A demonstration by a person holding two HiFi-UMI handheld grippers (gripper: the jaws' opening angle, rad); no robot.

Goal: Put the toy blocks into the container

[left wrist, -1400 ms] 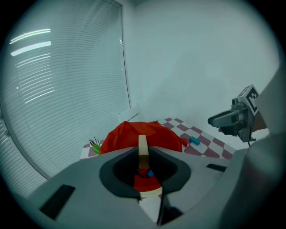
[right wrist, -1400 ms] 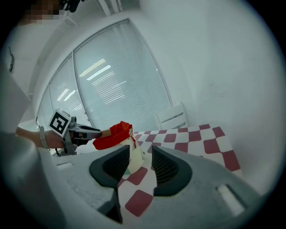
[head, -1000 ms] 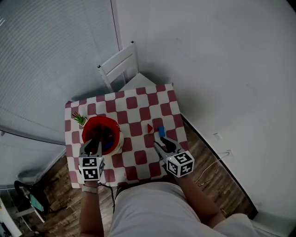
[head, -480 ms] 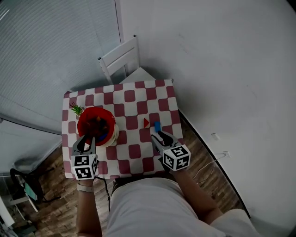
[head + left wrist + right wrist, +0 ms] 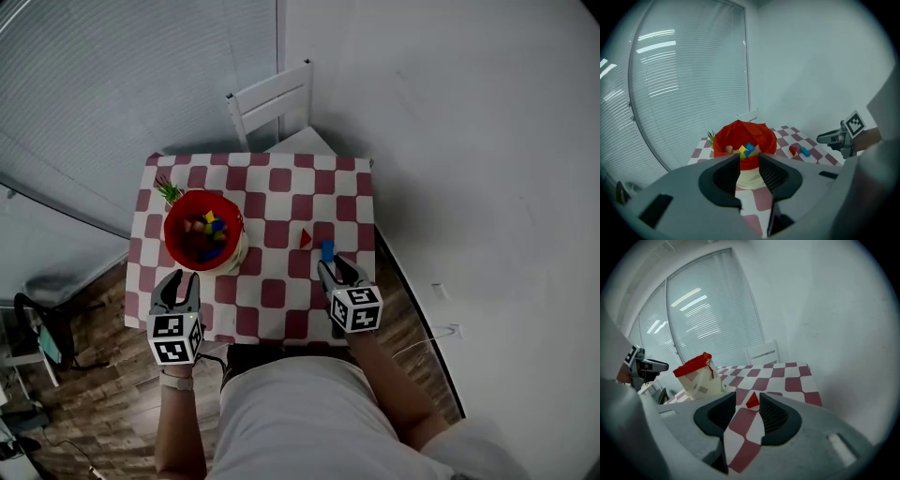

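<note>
Left gripper [image 5: 178,278] pulls back off my red container [image 5: 167,225], jaws just eased apart, nothing between them. My right gripper [image 5: 336,269], released and empty, still hovers just behind the blue block [image 5: 327,250].

Head view: high above the table [image 5: 281,178], looking steeply down. Left gripper [image 5: 179,277] sits at 7 o'clock of frame, right gripper [image 5: 335,266] at 5 o'clock.
Left gripper view: low, at the table's near edge, facing the blinds [image 5: 689,84]. Container [image 5: 740,130] is near, at 12 o'clock.
Right gripper view: low, just above the table, facing the chair [image 5: 763,354]. Container at 10 o'clock.
Shared by all three: container, red block [image 5: 752,401], chair.
</note>
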